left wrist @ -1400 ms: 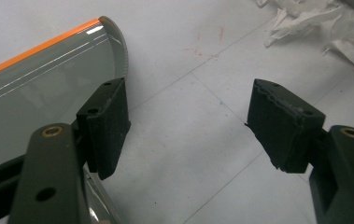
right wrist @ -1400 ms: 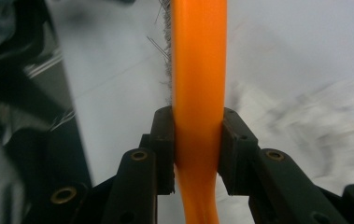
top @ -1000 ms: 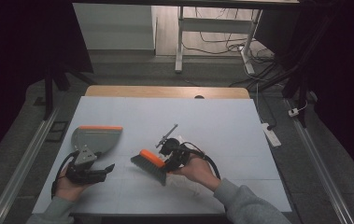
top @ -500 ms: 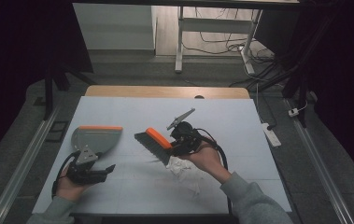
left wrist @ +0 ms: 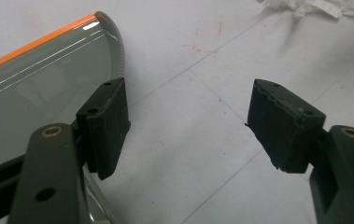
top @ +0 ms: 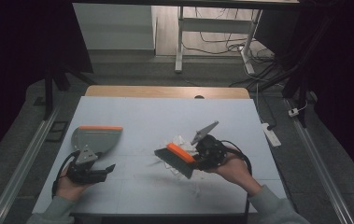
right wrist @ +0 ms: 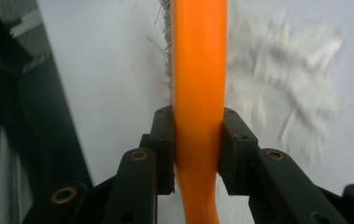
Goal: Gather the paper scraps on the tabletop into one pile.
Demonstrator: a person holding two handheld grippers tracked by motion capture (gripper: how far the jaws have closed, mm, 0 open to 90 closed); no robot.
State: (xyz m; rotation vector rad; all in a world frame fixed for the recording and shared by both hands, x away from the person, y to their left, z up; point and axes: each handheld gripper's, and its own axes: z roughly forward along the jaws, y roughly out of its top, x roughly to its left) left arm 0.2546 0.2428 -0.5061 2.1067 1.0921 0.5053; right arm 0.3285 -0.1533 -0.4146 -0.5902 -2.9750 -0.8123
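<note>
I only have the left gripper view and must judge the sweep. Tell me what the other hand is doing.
Observer: The right tongs are shut on the orange brush.
Operator: Say where the debris lies.
Observer: White scraps lie beside the brush, on the table.
Operator: Report where the dustpan sits.
Observer: The dustpan sits flat just ahead of the open left tongs, apart from the brush.

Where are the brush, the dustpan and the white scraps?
brush (top: 174, 156), high view, on the orange back above the bristles.
dustpan (top: 95, 138), high view, middle of the grey tray.
white scraps (right wrist: 286, 88), right gripper view, middle of the blurred pile on the table.
</note>
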